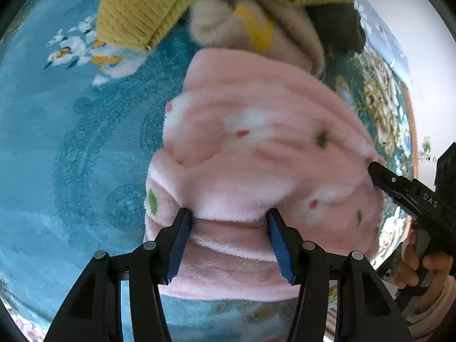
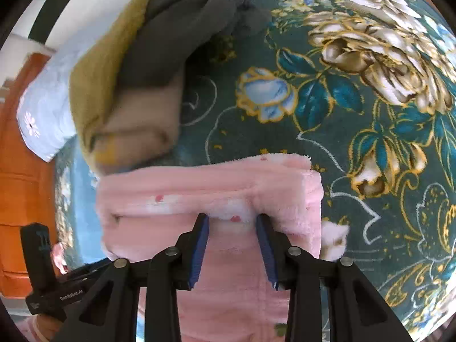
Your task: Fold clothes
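A folded pink fleece garment (image 1: 256,148) with white and red prints lies on a floral bedspread. My left gripper (image 1: 229,216) is shut on a thick folded edge of it, blue pads pressed into the fleece. In the right wrist view the same pink garment (image 2: 216,188) fills the lower middle, and my right gripper (image 2: 232,221) is shut on another thick fold of it. The right gripper (image 1: 379,175) also shows at the right edge of the left wrist view, a hand holding it.
A stack of folded clothes sits just beyond the pink one: a mustard knit (image 1: 176,8), a beige piece (image 1: 228,22) and a dark grey one (image 2: 176,37). The bedspread (image 2: 356,99) spreads out to the right, a light blue pillow (image 2: 45,108) and orange furniture (image 2: 20,199) to the left.
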`<state>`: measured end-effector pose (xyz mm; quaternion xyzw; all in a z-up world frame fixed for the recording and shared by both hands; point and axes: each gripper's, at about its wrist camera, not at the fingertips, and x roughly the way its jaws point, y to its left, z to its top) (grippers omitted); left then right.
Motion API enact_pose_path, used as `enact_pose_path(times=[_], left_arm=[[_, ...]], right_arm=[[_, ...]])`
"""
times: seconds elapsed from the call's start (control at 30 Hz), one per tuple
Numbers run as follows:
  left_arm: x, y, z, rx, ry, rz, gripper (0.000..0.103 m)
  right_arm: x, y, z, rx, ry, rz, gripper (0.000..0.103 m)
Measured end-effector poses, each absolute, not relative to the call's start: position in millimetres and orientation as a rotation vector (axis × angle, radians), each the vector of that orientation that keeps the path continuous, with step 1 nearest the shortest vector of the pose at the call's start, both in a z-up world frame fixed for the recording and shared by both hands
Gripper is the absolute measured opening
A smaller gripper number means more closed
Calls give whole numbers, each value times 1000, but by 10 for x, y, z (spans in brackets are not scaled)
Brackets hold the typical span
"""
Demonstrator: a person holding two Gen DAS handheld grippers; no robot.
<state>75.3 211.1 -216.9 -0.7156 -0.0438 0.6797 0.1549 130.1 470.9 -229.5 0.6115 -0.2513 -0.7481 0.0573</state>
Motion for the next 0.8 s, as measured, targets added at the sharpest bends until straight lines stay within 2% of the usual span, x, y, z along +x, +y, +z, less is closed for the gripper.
enact_pose_path(times=[0.1, 0.2, 0.33, 0.5, 0.6, 0.8], left_arm=[[714, 2152, -2277, -2058, -136, 1945, 58], [671, 2175, -2289, -2077, -160, 1937, 58], [710, 2252, -2094, -2068, -117, 1958, 57], [922, 2304, -1803, -1983, -128, 1972, 56], [1043, 2338, -1816, -1990, -108, 1953, 56], [1085, 2430, -2093, -2055, -99, 1914, 56]], right_arm=[[1242, 4708, -2366, 1883, -760, -2240, 39], [1226, 4779, -2411, 1888, -840, -2200, 39], [1322, 4826, -2157, 1850, -878, -2188, 39], [1757, 4693, -1744, 1756, -703, -2244, 39], [2036, 4625, -1847, 1807, -683, -2193, 39], [2200, 4632, -2378, 1944, -772, -2132, 39]])
